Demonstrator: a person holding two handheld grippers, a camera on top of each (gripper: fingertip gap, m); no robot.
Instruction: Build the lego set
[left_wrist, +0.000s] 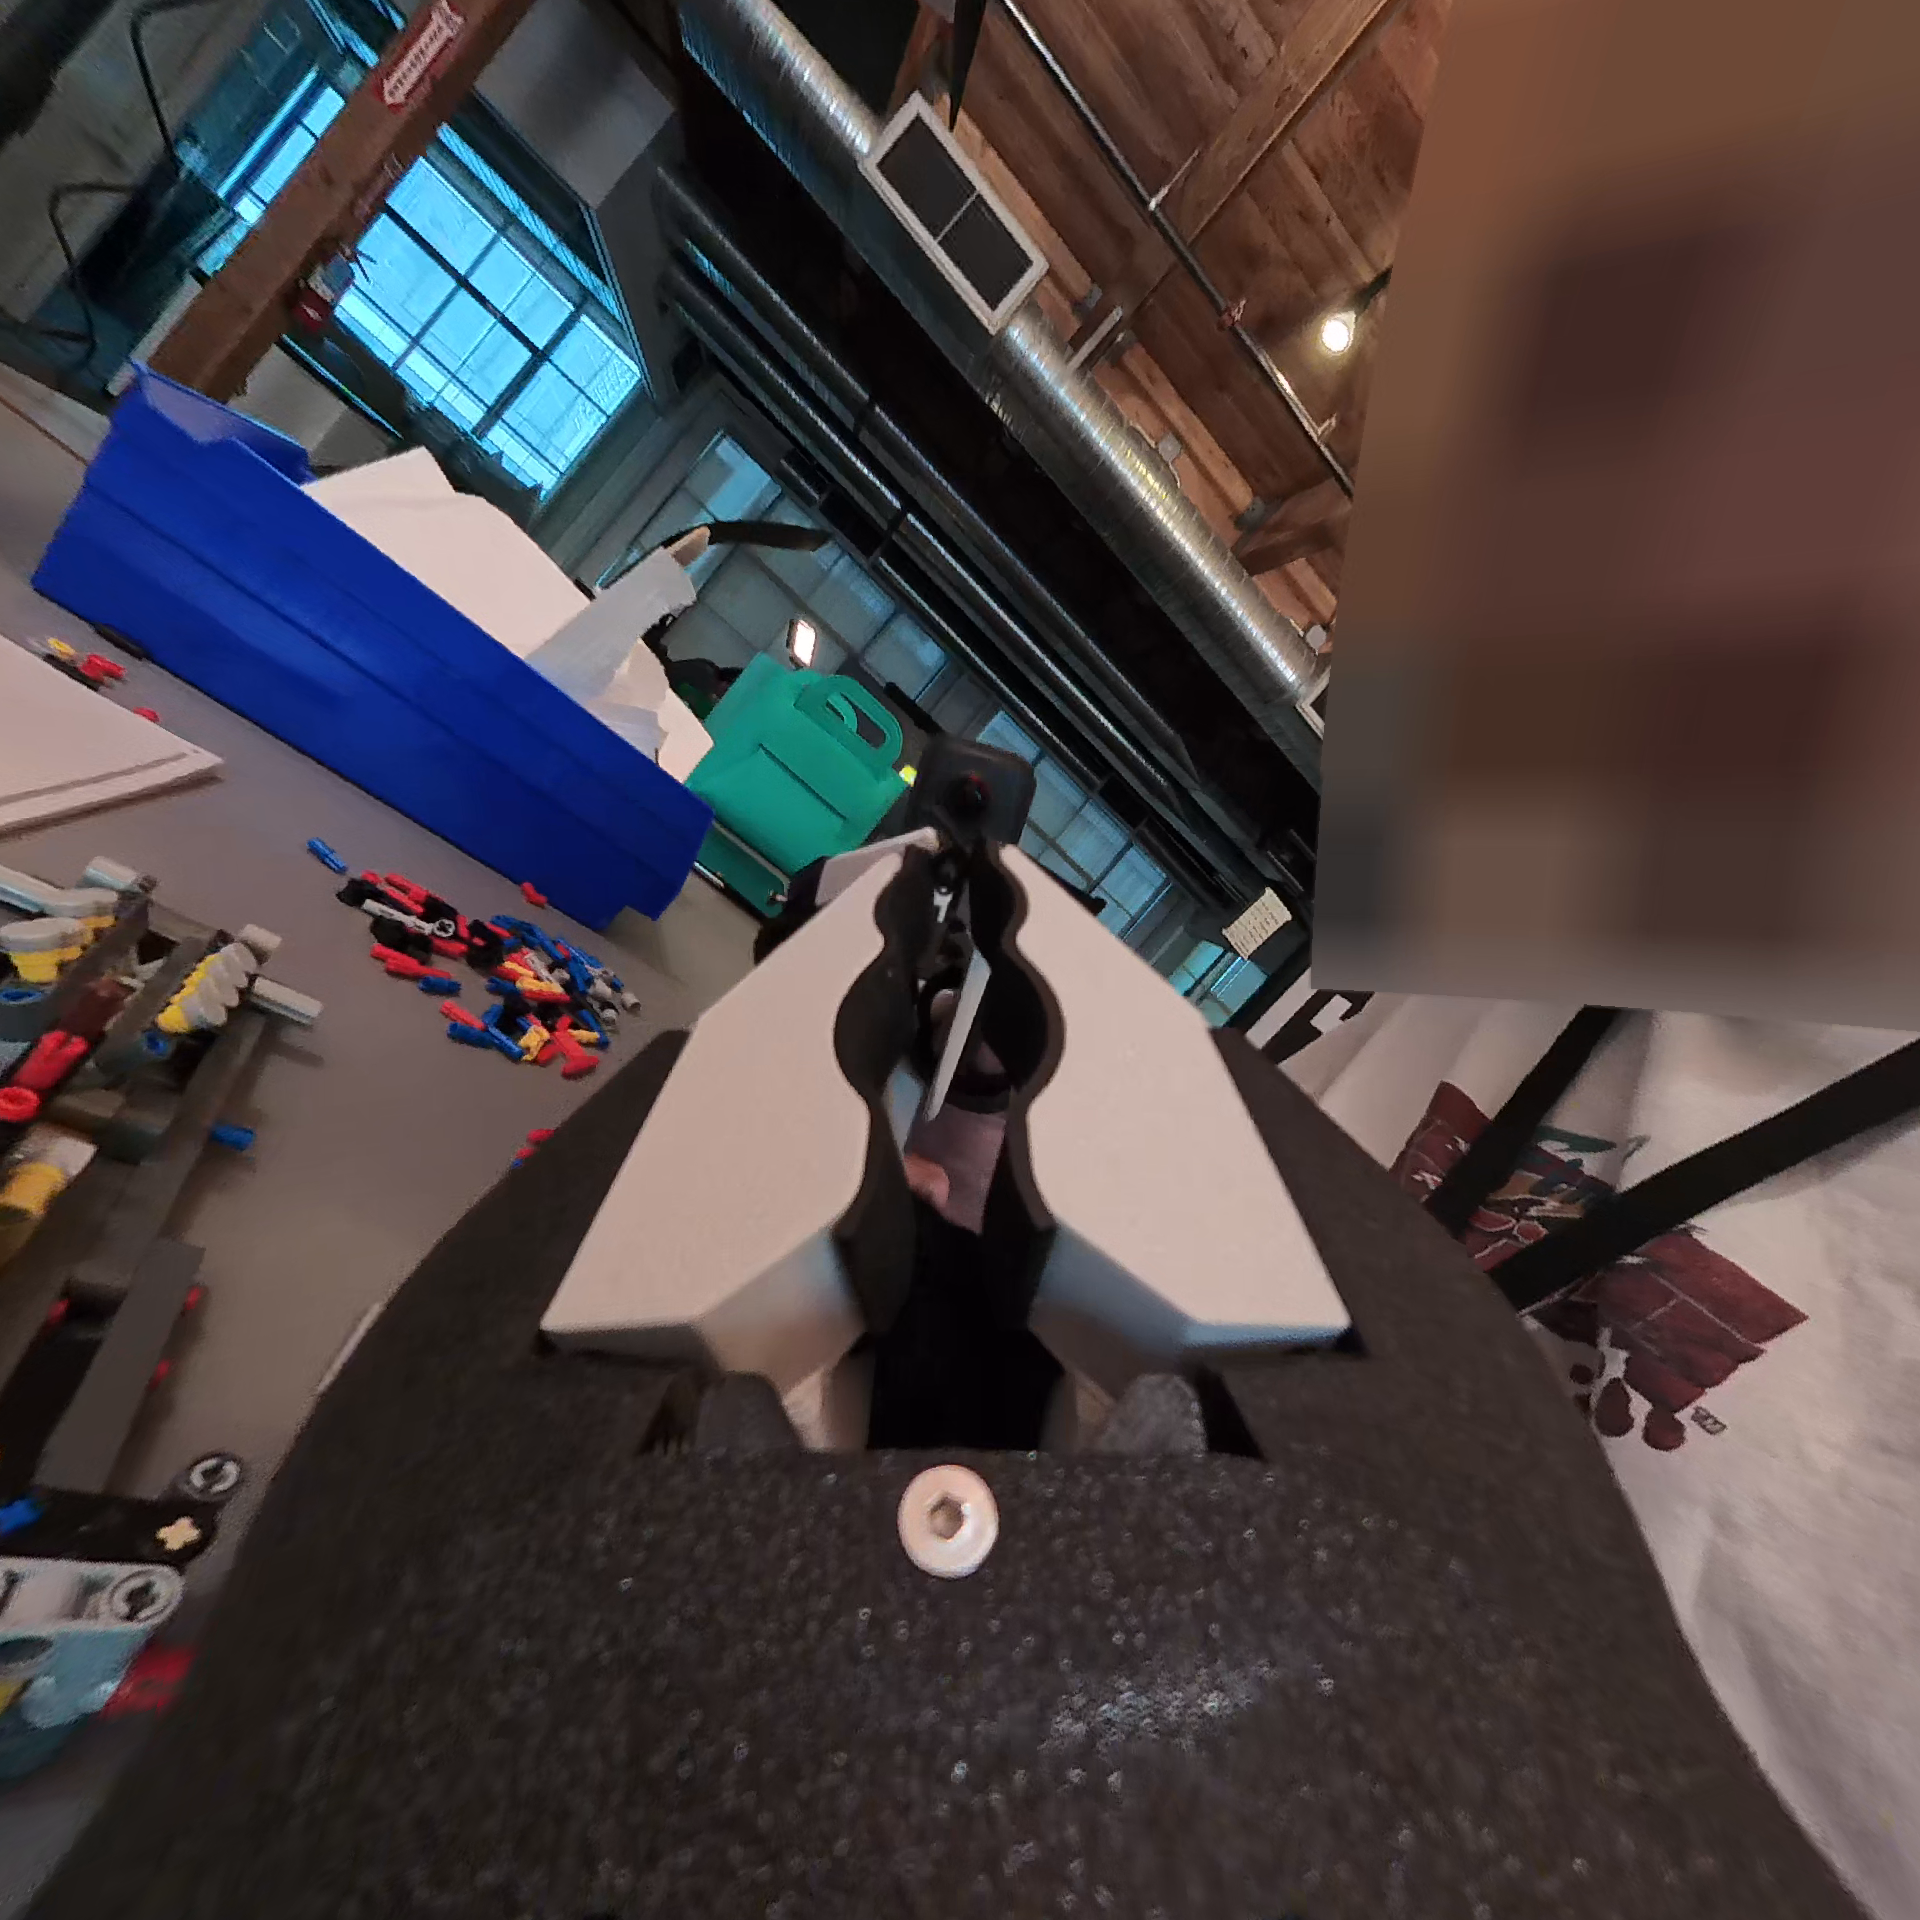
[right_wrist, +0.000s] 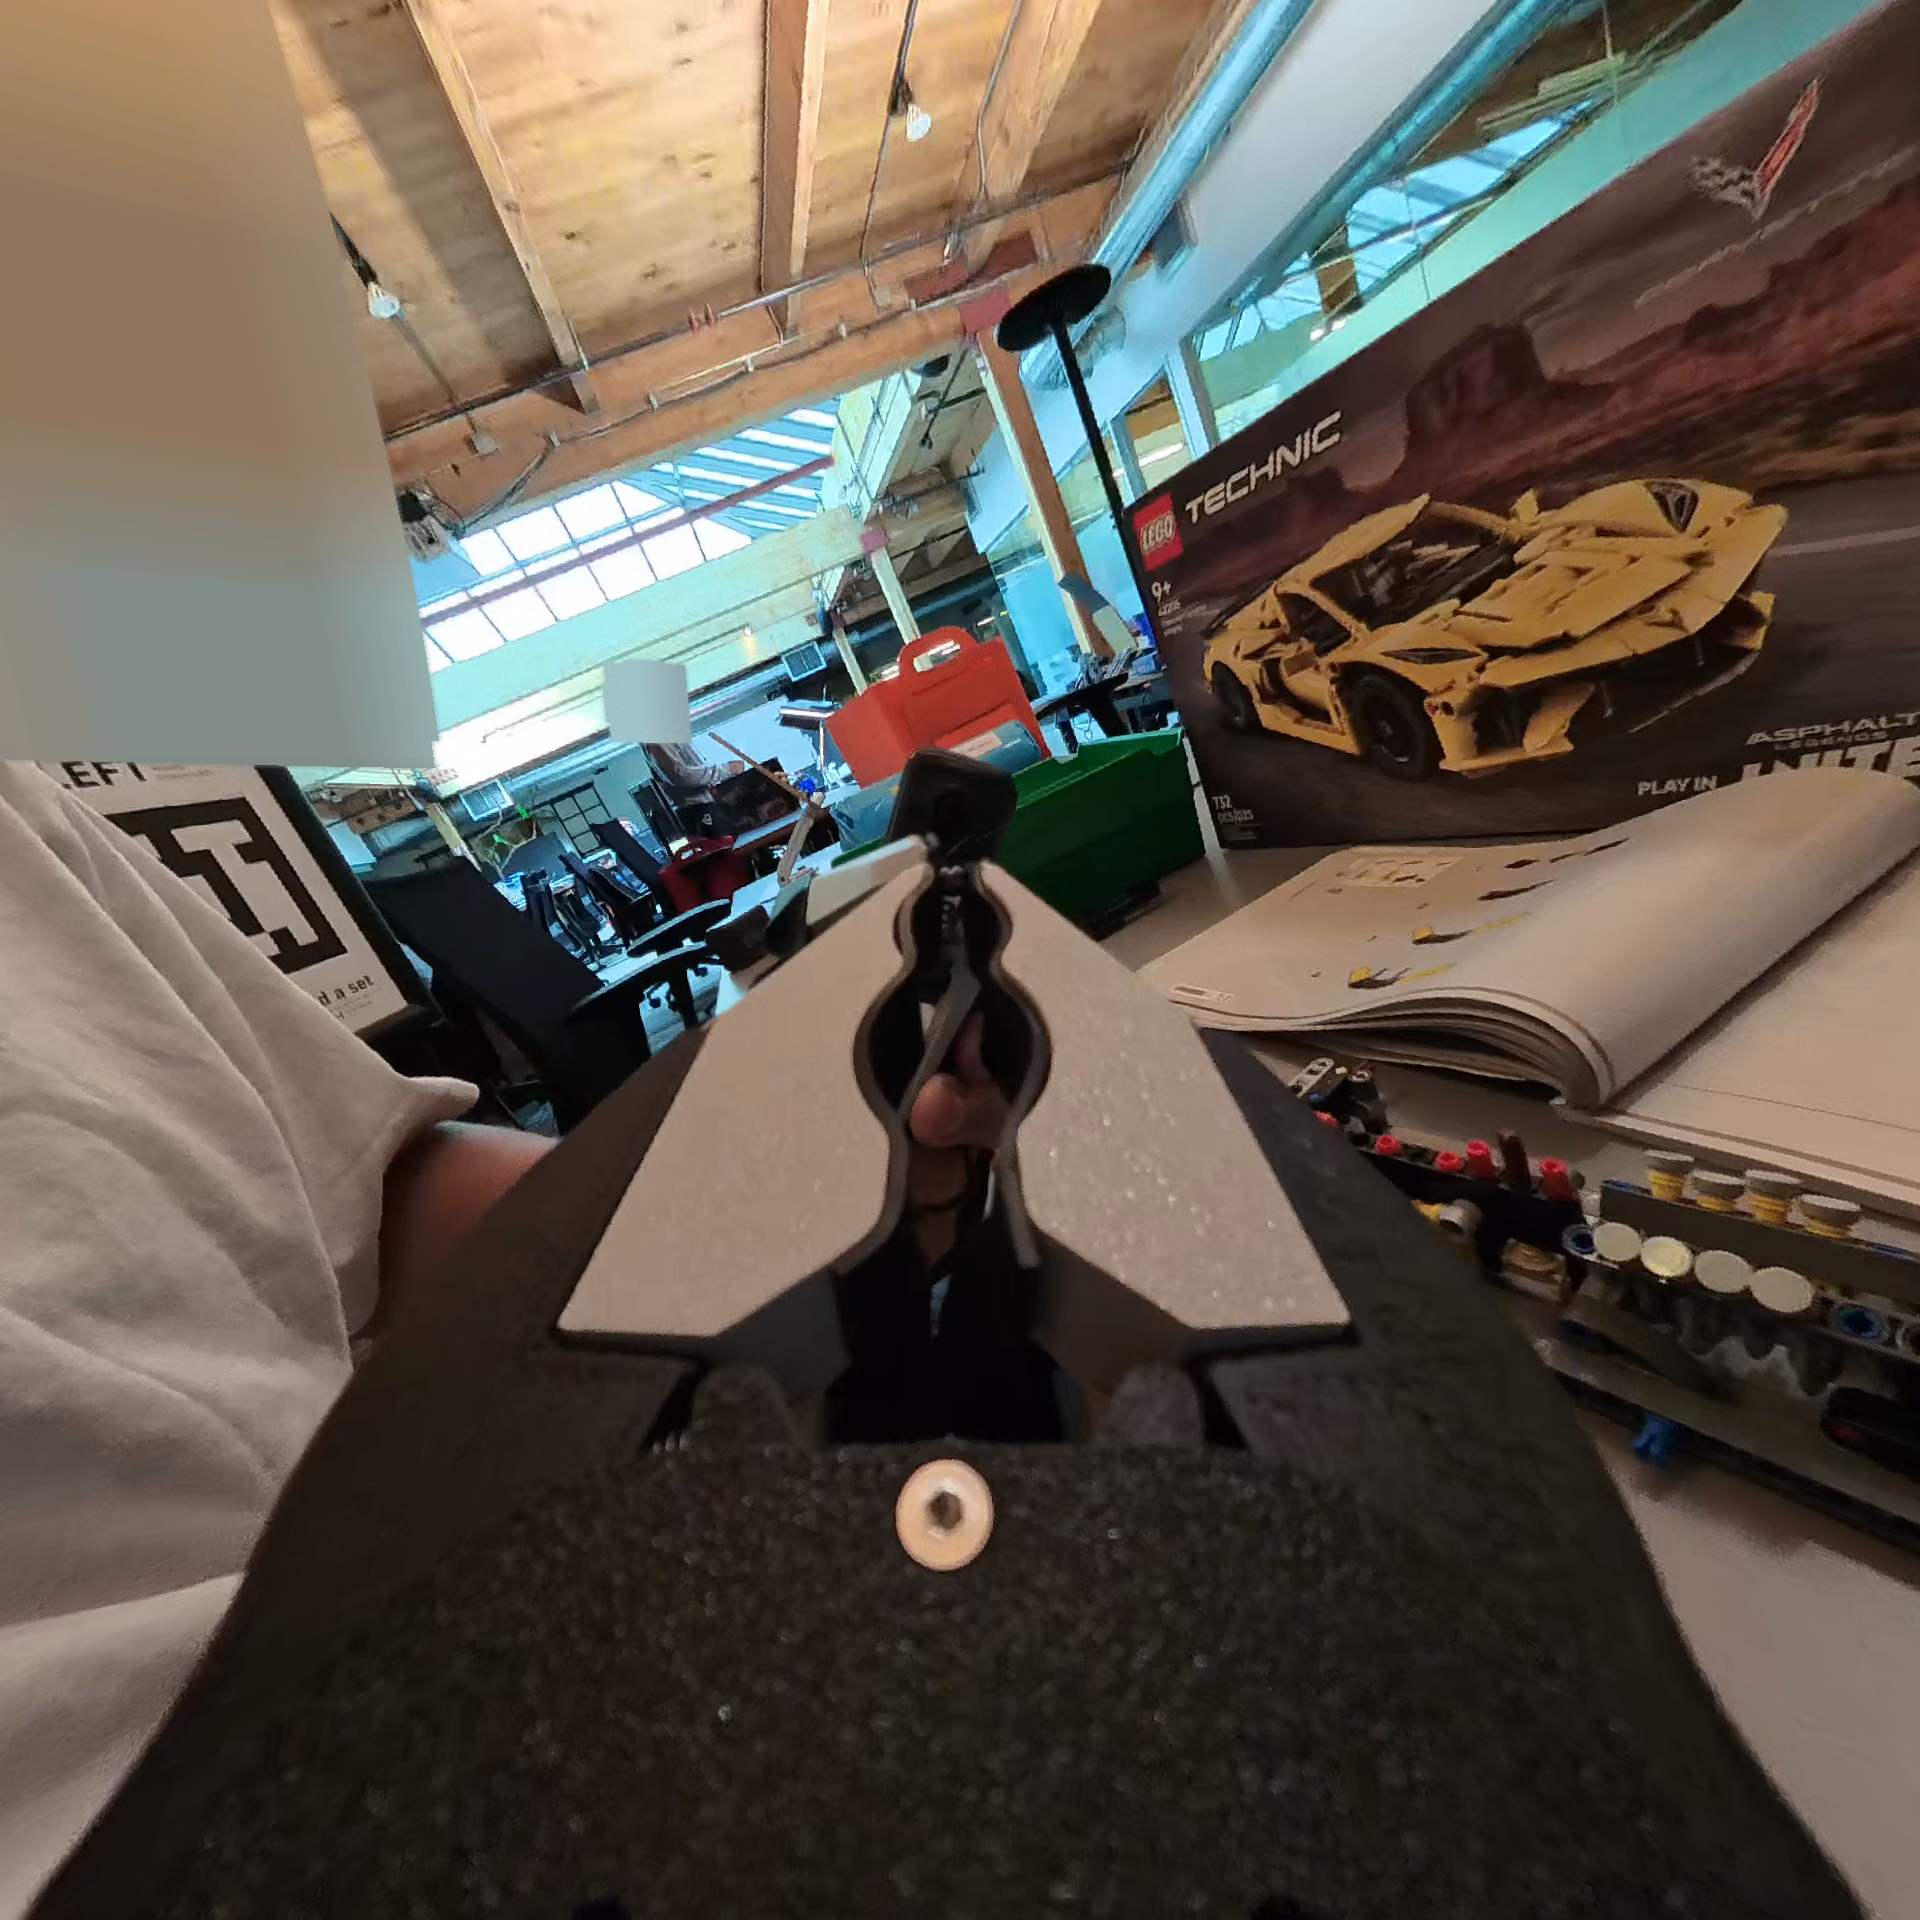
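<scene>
My left gripper (left_wrist: 951, 857) is raised off the table with its fingertips closed together. A small black piece (left_wrist: 940, 902) sits in the narrow gap just behind the tips. My right gripper (right_wrist: 948, 862) is shut the same way on a small black piece (right_wrist: 940, 902). The two grippers point at each other, tip to tip; each view shows the other's black camera (left_wrist: 971, 795) (right_wrist: 951, 800) just beyond the tips. A heap of loose red, blue, black and yellow Lego pins (left_wrist: 509, 977) lies on the grey table. The partly built model (left_wrist: 104, 1018) (right_wrist: 1662, 1268) lies beside them.
An open instruction booklet (right_wrist: 1558, 935) and the set's box (right_wrist: 1507, 603) stand behind the model. A blue bin (left_wrist: 343, 665), a green container (left_wrist: 800, 769) and a green bin (right_wrist: 1101, 821) sit farther back. A person's white shirt (left_wrist: 1714, 1351) (right_wrist: 156, 1143) is close by. The tips of both grippers are at nearly the same place. Both grippers' tips are roughly 15 cm from the partly built model (right_wrist: 1662, 1268). Look for it in the left wrist view (left_wrist: 222, 1000) too.
</scene>
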